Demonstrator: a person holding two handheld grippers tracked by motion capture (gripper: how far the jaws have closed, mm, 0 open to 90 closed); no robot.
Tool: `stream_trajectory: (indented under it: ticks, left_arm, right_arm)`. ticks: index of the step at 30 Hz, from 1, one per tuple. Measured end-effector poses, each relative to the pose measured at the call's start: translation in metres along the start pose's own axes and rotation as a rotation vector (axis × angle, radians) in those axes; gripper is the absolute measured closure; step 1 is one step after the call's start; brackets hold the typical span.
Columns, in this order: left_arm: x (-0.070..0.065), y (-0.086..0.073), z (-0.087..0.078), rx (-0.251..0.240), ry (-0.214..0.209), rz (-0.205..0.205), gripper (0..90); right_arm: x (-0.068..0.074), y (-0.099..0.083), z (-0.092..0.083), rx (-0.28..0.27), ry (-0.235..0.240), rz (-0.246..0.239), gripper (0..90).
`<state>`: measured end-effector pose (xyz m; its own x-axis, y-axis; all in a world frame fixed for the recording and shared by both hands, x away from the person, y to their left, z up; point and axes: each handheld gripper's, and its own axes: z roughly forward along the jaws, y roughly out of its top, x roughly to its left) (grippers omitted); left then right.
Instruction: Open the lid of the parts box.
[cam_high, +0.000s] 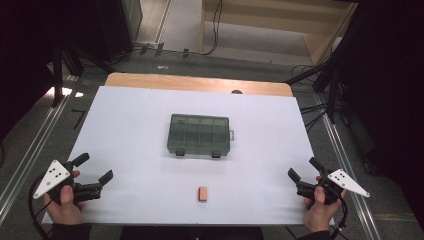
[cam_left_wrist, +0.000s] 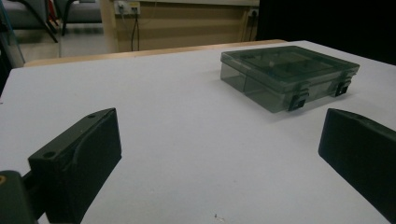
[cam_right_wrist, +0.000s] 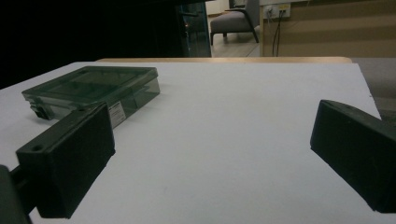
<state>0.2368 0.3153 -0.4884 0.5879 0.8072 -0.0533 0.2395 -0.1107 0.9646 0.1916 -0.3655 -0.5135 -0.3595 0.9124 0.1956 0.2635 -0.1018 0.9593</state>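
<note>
A smoky transparent compartment box (cam_high: 199, 135) with its lid down and two black latches lies at the middle of the white table sheet (cam_high: 140, 120). A small orange block (cam_high: 202, 193) rests near the front edge, apart from the box. My left gripper (cam_high: 94, 167) is held at the front left, jaws wide open and empty; its own view has the box (cam_left_wrist: 285, 74) ahead to the right. My right gripper (cam_high: 304, 169) is held at the front right, also open and empty, with the box (cam_right_wrist: 93, 91) ahead to its left.
The white sheet covers a wooden table (cam_high: 200, 82) whose far edge shows bare. Metal rails (cam_high: 30, 155) run along the floor on both sides, with cables (cam_high: 315, 107) at the back right and a wooden frame (cam_high: 280, 20) beyond the table.
</note>
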Motion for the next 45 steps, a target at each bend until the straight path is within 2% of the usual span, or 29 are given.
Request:
stream_trajectory:
  ticks: [7,10,12,17,22,26,28,33,34,37,45]
  left_arm:
    - [-0.003,0.001,0.001,0.011,-0.003,0.016,0.0]
    - [-0.005,0.003,0.002,0.004,-0.005,0.015,0.0]
    - [-0.008,0.006,0.005,0.012,-0.009,0.011,0.0]
    - [-0.019,0.015,0.010,0.013,-0.009,0.038,0.0]
    - [-0.026,0.023,0.014,0.007,-0.057,0.018,0.0]
    - [-0.030,0.029,0.017,0.022,-0.087,0.032,0.0]
    - [-0.031,0.032,0.019,0.018,-0.107,0.029,0.0]
    - [-0.035,0.039,0.026,0.023,-0.129,0.006,0.0]
    - [-0.037,0.042,0.028,0.032,-0.153,0.014,0.0]
    - [-0.039,0.044,0.030,0.039,-0.158,0.026,0.0]
    - [-0.043,0.054,0.037,0.027,-0.170,0.020,0.0]
  right_arm:
    - [0.001,0.000,0.000,0.005,-0.005,-0.005,0.0]
    - [0.003,0.001,0.001,-0.003,0.007,0.001,0.0]
    - [0.005,0.003,0.002,-0.010,0.016,0.005,0.0]
    - [0.014,0.009,0.003,-0.007,0.028,-0.017,0.0]
    - [0.023,0.016,0.006,-0.012,0.053,-0.031,0.0]
    - [0.029,0.021,0.007,-0.019,0.073,-0.027,0.0]
    - [0.032,0.025,0.008,-0.020,0.078,-0.039,0.0]
    - [0.039,0.032,0.012,-0.018,0.103,-0.044,0.0]
    - [0.042,0.035,0.014,-0.018,0.110,-0.058,0.0]
    - [0.045,0.038,0.015,-0.016,0.115,-0.066,0.0]
    - [0.049,0.046,0.019,-0.014,0.118,-0.081,0.0]
